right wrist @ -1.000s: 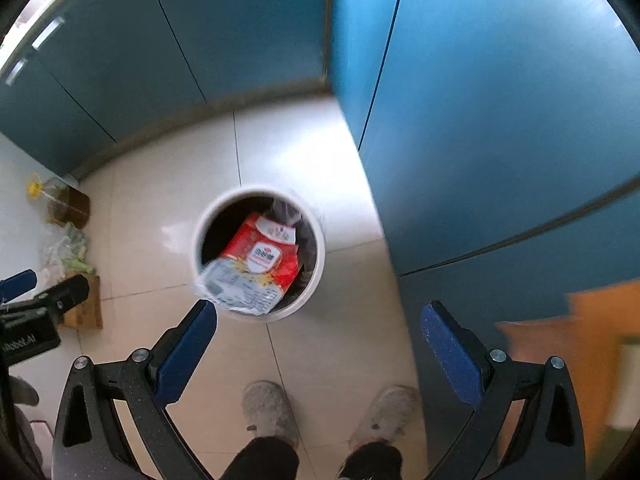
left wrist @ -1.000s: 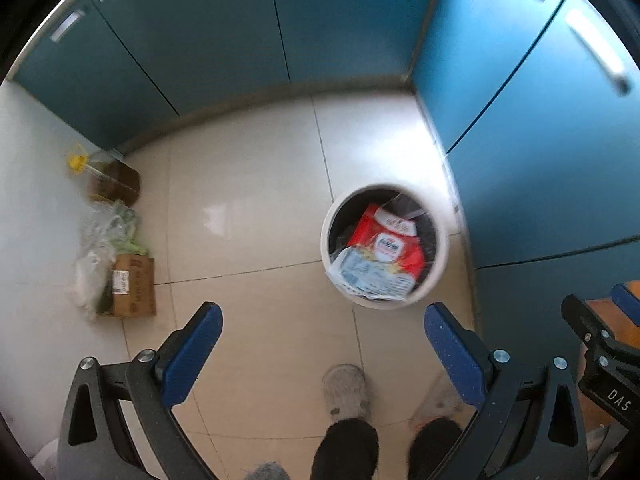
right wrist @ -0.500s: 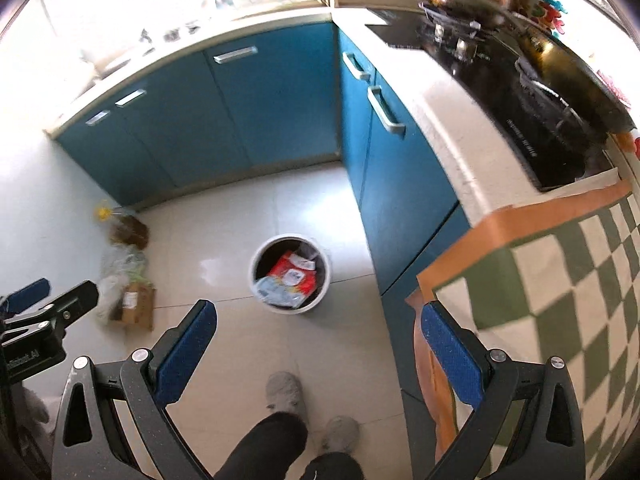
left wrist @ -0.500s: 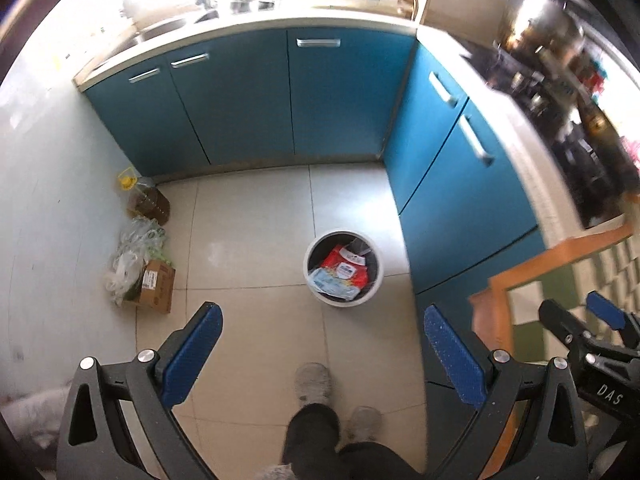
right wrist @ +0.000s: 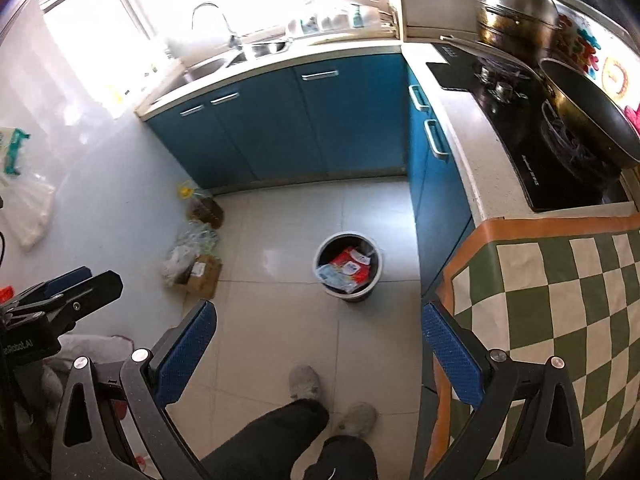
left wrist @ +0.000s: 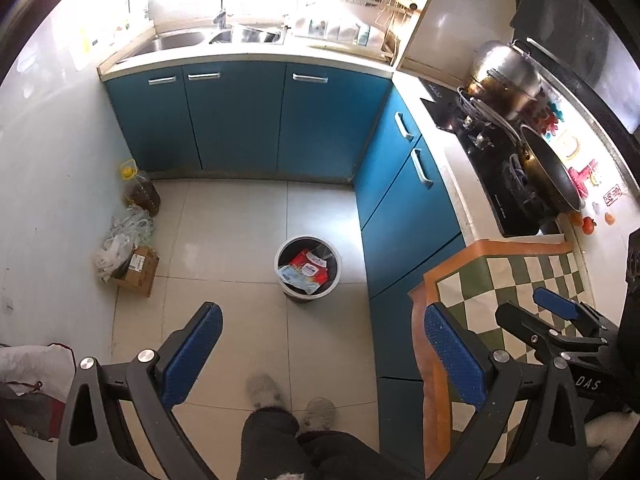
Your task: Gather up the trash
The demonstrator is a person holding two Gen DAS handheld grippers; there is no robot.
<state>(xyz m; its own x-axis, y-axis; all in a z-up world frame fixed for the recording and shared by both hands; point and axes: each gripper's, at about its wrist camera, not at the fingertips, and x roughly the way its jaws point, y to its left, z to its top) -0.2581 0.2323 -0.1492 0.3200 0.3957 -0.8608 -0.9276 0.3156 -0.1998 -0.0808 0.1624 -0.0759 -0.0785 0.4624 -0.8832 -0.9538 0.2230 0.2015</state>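
Both tools were held high above the kitchen floor [left wrist: 240, 232], looking down. The left tool [left wrist: 318, 354] had its blue-padded jaws spread wide with nothing between them; the right tool [right wrist: 318, 354] was likewise spread wide and empty. The white waste bin [left wrist: 308, 268] stood upright on the tiles beside the blue cabinets [left wrist: 404, 216], well apart from both tools. Inside it lay a red snack wrapper [left wrist: 310, 266] and a pale blue-and-white wrapper [left wrist: 294, 278], the latter leaning against the near rim. A cardboard box [left wrist: 138, 270] and a plastic bag [left wrist: 120, 240] sat by the left wall. The person's grey slippers [left wrist: 264, 390] showed below. A green checked cloth [right wrist: 560, 300] covered the bench at right.
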